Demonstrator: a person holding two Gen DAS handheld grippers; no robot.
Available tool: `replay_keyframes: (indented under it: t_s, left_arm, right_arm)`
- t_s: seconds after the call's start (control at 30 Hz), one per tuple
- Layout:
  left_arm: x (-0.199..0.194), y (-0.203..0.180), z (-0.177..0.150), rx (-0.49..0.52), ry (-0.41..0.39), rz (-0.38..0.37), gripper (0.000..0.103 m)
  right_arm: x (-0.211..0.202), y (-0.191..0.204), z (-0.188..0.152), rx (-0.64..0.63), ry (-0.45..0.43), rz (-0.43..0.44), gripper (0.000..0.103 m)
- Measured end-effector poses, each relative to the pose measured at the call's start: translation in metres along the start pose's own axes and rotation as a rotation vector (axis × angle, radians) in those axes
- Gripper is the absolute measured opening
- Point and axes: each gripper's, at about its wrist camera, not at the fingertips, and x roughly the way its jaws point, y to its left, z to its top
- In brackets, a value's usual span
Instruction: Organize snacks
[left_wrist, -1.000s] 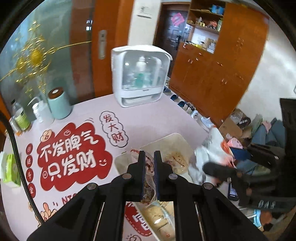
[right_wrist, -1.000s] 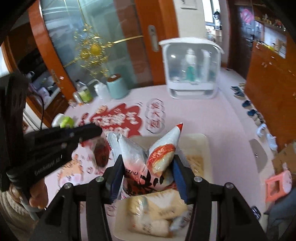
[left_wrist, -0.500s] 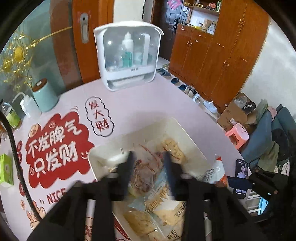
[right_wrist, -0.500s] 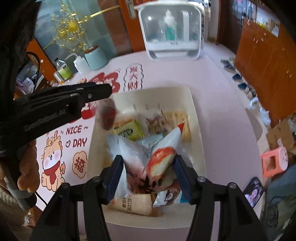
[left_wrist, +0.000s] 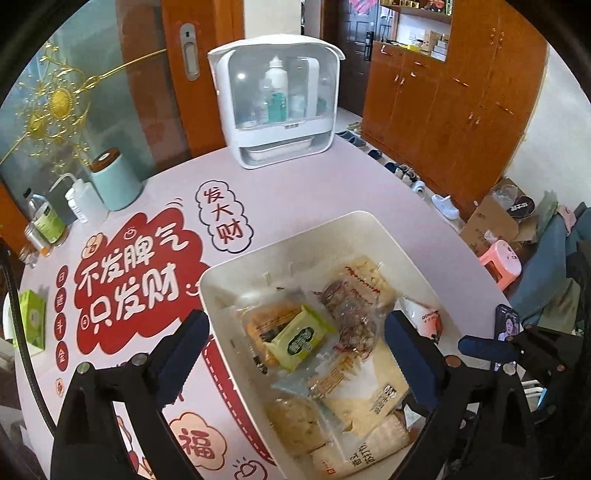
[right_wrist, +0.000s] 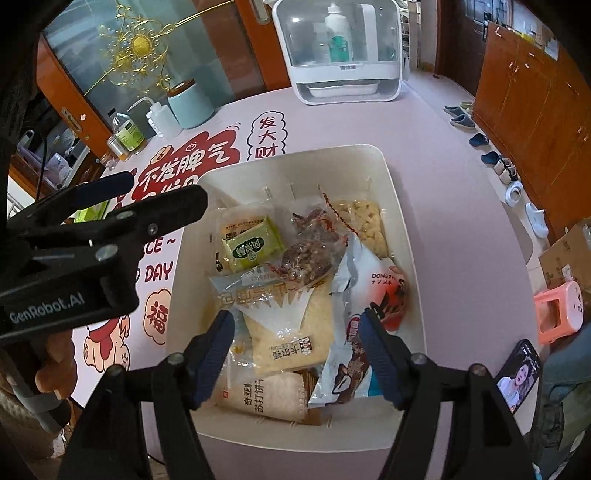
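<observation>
the left hand-held gripper (left_wrist: 295, 354) is hanging over the cream rectangular plastic bin (left_wrist: 295, 236) with its jaws spread wide after just opening, nothing pressed between its blue pads, and the clear packet of dark dried snacks (left_wrist: 351, 317) is lying loose below them among the other packets. the right hand-held gripper (right_wrist: 295, 339) is also standing wide, its jaws having just been opening, and its pads are not touching the white and red snack bag (right_wrist: 373, 295) that is lying against the right wall of the bin, beside a pale cracker packet (right_wrist: 291, 332). a small green wrapped snack (right_wrist: 251, 243) is resting on top of an orange-printed packet near the bin's far left corner, and a clear bag of pale puffed pieces (right_wrist: 364, 221) is lying at the far right corner. the bin is sitting on the pink worktop (left_wrist: 332, 184) with red printed lettering, well apart from the white lidded storage box (left_wrist: 277, 99) at the far edge.
</observation>
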Motion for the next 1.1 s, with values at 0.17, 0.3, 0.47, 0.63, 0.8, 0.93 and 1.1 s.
replay_keyframes:
  t_s: [0.17, 0.3, 0.47, 0.63, 0.8, 0.93, 1.1]
  left_arm:
    - [-0.014, 0.002, -0.008, -0.007, -0.019, 0.029, 0.095]
    - [-0.026, 0.007, -0.016, -0.026, -0.029, 0.044, 0.095]
    - [-0.044, 0.018, -0.032, -0.066, -0.043, 0.077, 0.095]
    - [-0.064, 0.034, -0.054, -0.109, -0.048, 0.112, 0.095]
    - [-0.085, 0.05, -0.078, -0.143, -0.052, 0.153, 0.095]
    - [-0.098, 0.062, -0.097, -0.177, -0.045, 0.172, 0.095]
    - [-0.118, 0.079, -0.123, -0.229, -0.025, 0.197, 0.095]
  right_arm:
    - [-0.001, 0.007, -0.005, -0.02, 0.004, 0.012, 0.071]
    - [-0.003, 0.015, -0.01, -0.035, 0.0, 0.014, 0.071]
    - [-0.011, 0.026, -0.018, -0.04, -0.021, 0.027, 0.071]
    - [-0.019, 0.039, -0.025, -0.053, -0.052, 0.027, 0.071]
    - [-0.026, 0.053, -0.034, -0.062, -0.079, 0.034, 0.07]
    - [-0.032, 0.065, -0.042, -0.073, -0.107, 0.03, 0.07]
    - [-0.038, 0.083, -0.054, -0.092, -0.122, 0.04, 0.07]
